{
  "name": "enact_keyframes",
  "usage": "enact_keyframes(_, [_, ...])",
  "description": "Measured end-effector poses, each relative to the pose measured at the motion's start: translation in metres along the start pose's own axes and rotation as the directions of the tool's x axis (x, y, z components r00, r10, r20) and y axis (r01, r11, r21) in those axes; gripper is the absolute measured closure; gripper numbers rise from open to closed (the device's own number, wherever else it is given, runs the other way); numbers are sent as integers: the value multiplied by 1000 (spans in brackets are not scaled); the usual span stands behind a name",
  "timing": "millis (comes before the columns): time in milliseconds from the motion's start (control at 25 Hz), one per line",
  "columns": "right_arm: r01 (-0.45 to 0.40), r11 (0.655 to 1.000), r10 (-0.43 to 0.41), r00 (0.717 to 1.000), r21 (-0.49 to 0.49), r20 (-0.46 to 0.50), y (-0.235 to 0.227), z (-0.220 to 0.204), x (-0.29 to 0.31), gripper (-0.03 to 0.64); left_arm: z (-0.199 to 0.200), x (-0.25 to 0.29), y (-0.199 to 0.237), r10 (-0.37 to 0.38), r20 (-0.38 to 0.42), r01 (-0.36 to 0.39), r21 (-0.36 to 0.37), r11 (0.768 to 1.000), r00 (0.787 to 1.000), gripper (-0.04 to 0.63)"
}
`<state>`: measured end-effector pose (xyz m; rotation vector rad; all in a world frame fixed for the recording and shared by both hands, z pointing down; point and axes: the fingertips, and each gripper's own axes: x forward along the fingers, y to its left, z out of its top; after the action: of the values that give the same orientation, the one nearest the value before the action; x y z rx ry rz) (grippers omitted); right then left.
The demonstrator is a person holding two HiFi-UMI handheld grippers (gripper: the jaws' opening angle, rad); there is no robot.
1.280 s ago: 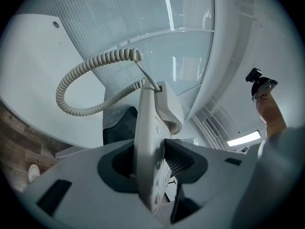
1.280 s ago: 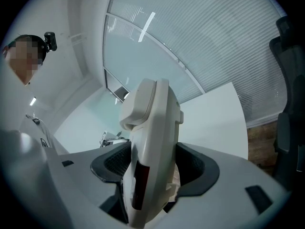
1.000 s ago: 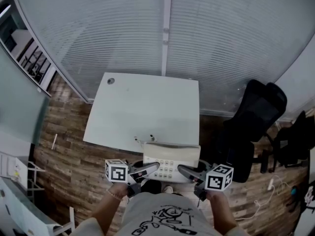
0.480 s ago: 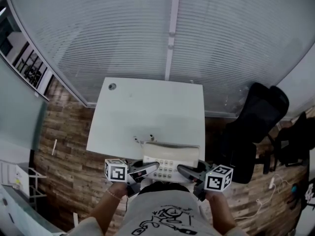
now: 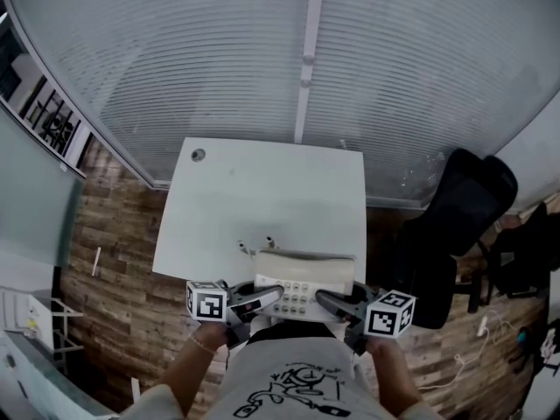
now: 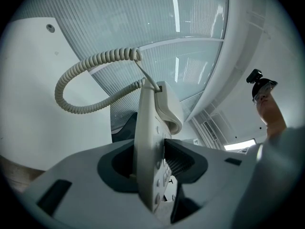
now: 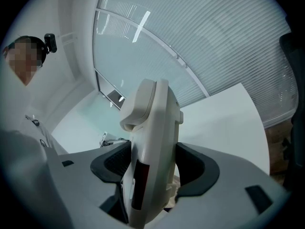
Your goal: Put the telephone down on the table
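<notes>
A cream desk telephone (image 5: pixel 302 280) with its handset on the cradle is held level between my two grippers at the near edge of the white table (image 5: pixel 262 199). My left gripper (image 5: pixel 269 297) is shut on its left side and my right gripper (image 5: pixel 326 301) on its right side. In the left gripper view the telephone (image 6: pixel 148 137) stands edge-on between the left gripper (image 6: pixel 150 165) pads, with its coiled cord (image 6: pixel 81 80) looping out over the table (image 6: pixel 28 89). The right gripper (image 7: pixel 152 168) clamps the telephone body (image 7: pixel 152 128). Whether the telephone touches the table is unclear.
A black office chair (image 5: pixel 455 226) stands right of the table. A glass wall with blinds (image 5: pixel 306 59) runs behind it. The table has a round cable hole (image 5: pixel 199 155) at its far left corner. Wood floor (image 5: pixel 114 269) lies to the left.
Both grippers have carried the telephone a little forward towards the table. The table sits slightly nearer and more central in the head view. Both grips are unchanged.
</notes>
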<state>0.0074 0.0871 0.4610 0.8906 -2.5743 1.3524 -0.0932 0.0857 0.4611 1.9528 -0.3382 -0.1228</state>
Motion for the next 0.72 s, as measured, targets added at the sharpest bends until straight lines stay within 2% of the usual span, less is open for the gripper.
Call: enact_keyframes(720, [-16,1000,16,1000,3,7,-64,71,-16,311,54,80,14,10,-2,-10,12,1000,1000,433])
